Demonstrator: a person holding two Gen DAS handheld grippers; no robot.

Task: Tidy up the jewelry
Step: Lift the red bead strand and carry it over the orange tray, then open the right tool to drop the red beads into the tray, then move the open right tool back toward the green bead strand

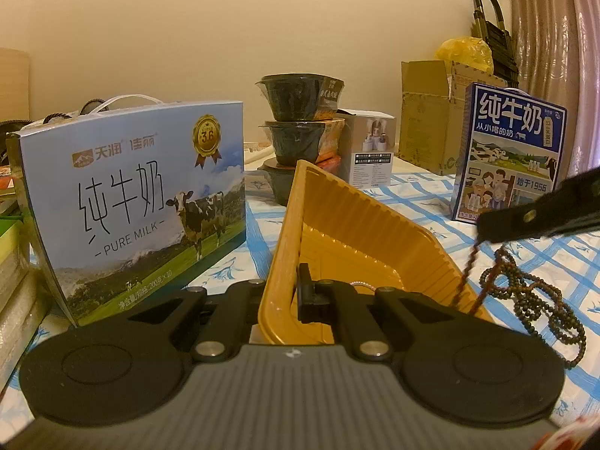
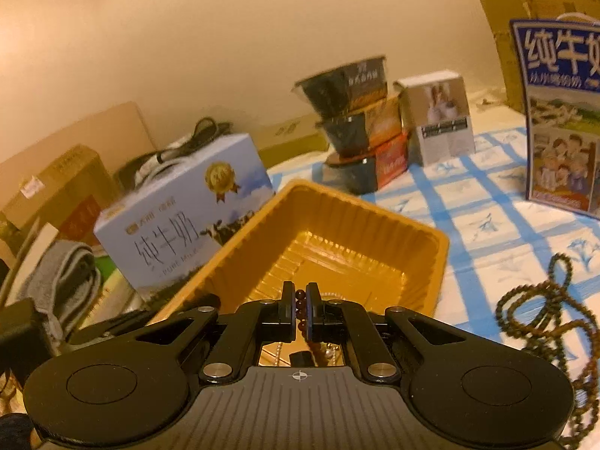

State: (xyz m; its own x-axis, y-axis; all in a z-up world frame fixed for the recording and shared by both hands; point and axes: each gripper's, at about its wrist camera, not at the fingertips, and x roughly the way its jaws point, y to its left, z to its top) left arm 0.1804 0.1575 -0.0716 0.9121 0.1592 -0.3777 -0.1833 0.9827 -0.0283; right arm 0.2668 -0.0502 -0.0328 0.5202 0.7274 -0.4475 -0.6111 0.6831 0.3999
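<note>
Right, I'm working on a table with a blue-checked cloth (image 2: pixel 487 232), crowded at the back with two milk cartons (image 1: pixel 138 202) and a stack of black bowls (image 1: pixel 300 112). In the middle sits the yellow tray (image 2: pixel 375 225), the place where I take it the jewelry belongs. My left gripper (image 1: pixel 305 292) is pressed together on the tray's near rim, steadying it, and the tray looks tipped up on that side in the left view.

My right gripper (image 2: pixel 300 307) is pinching a string of dark red beads (image 2: pixel 300 313) between its pads, held over the near end of the tray; the rest of the strand hangs down below the jaws. Beneath it I can make out a pale pearl-like chain (image 2: pixel 277 352) already lying in the tray.

A longer necklace of dark beads (image 2: pixel 543 311) lies coiled on the cloth just to the right of the tray, untouched.

So I judge the job about midway: one piece in, one in my grip ready to drop, and at least the coiled necklace left to fetch.
</note>
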